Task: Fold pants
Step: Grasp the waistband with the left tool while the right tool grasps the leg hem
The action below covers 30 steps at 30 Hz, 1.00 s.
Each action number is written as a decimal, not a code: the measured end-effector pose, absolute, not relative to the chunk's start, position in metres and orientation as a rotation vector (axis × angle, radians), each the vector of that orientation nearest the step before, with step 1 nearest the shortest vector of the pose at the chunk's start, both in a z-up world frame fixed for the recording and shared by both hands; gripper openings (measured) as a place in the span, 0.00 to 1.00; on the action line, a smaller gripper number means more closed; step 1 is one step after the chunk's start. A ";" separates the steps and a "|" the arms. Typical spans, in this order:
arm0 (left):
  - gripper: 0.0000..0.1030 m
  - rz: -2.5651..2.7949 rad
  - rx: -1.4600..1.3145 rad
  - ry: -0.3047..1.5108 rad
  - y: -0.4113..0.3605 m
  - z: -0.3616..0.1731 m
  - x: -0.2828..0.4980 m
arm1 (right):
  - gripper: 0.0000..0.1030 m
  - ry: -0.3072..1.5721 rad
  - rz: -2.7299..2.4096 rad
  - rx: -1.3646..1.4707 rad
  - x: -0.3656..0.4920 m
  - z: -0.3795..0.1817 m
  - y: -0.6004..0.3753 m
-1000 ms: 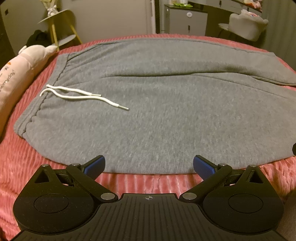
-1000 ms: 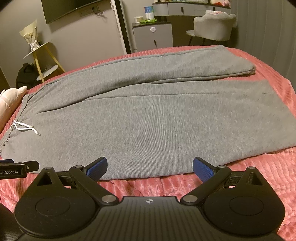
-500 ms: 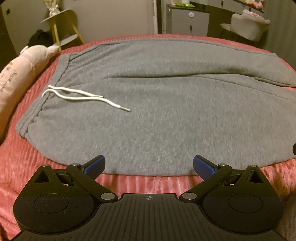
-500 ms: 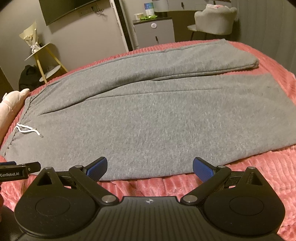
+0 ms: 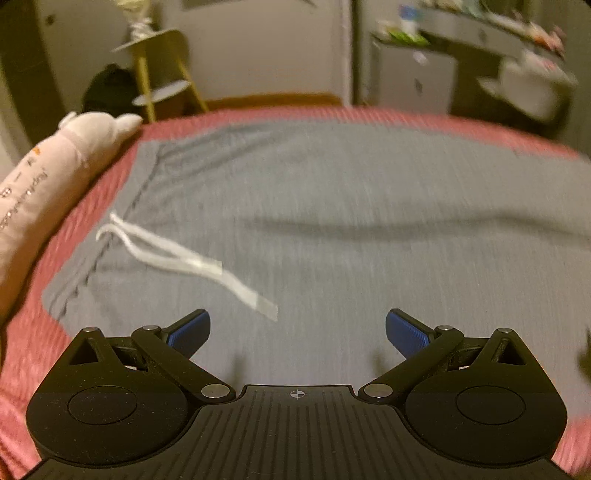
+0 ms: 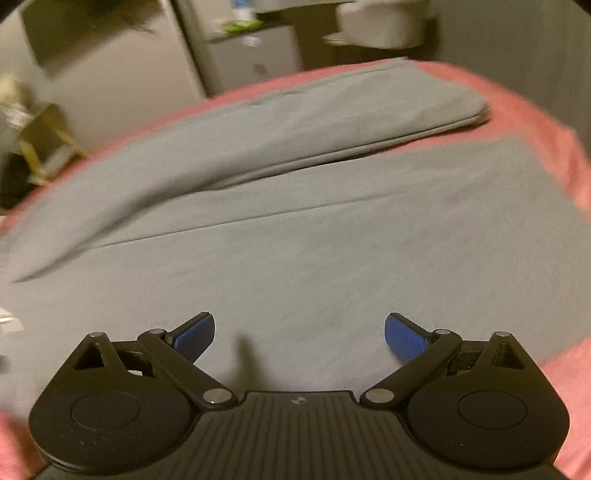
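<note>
Grey sweatpants lie flat across a pink bed, waistband to the left, with a white drawstring on top. In the right wrist view the pants show both legs, the far leg lying partly over the near one. My left gripper is open and empty over the near part of the pants close to the waist. My right gripper is open and empty over the near leg. Both views are motion-blurred.
The pink ribbed bedcover borders the pants. A pink plush pillow lies at the left edge of the bed. Beyond the bed stand a yellow side table, a grey cabinet and a light armchair.
Both grippers have moved forward from the near hem to over the pants. The near edge of the fabric is now hidden under them. Jaws stay open.
</note>
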<state>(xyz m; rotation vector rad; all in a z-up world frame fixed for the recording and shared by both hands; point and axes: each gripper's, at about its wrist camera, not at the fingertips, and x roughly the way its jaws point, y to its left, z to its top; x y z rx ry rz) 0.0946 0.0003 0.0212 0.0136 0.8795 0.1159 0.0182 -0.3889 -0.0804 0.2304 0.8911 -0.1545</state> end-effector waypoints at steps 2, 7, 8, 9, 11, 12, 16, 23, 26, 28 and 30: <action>1.00 0.162 -0.053 0.845 0.003 0.024 0.123 | 0.96 0.919 -0.228 0.177 0.039 -0.097 -0.400; 1.00 0.351 -0.128 0.820 0.013 -0.012 0.176 | 0.97 0.859 -0.241 0.299 0.048 -0.123 -0.427; 1.00 0.377 -0.138 0.815 0.016 -0.019 0.180 | 0.97 0.850 -0.241 0.291 0.048 -0.124 -0.426; 1.00 0.392 -0.145 0.793 0.019 -0.026 0.181 | 0.97 0.849 -0.241 0.270 0.050 -0.125 -0.424; 1.00 0.412 -0.125 0.725 0.027 -0.035 0.181 | 0.96 0.901 -0.246 0.217 0.059 -0.120 -0.419; 1.00 0.420 -0.108 0.686 0.032 -0.037 0.180 | 0.96 0.924 -0.240 0.202 0.067 -0.110 -0.419; 1.00 0.490 -0.147 0.582 0.058 -0.044 0.187 | 0.96 0.717 -0.261 0.260 0.116 -0.052 -0.441; 1.00 0.531 -0.201 0.551 0.074 -0.062 0.193 | 0.46 0.739 -0.401 0.536 0.305 -0.046 -0.507; 1.00 0.531 -0.211 0.585 0.074 -0.069 0.198 | 0.58 0.747 -0.501 0.629 0.357 -0.056 -0.519; 1.00 0.528 -0.206 0.602 0.074 -0.073 0.202 | 0.79 0.759 -0.550 0.627 0.377 -0.065 -0.519; 1.00 0.527 -0.207 0.611 0.075 -0.074 0.204 | 0.79 0.795 -0.590 0.558 0.394 -0.075 -0.511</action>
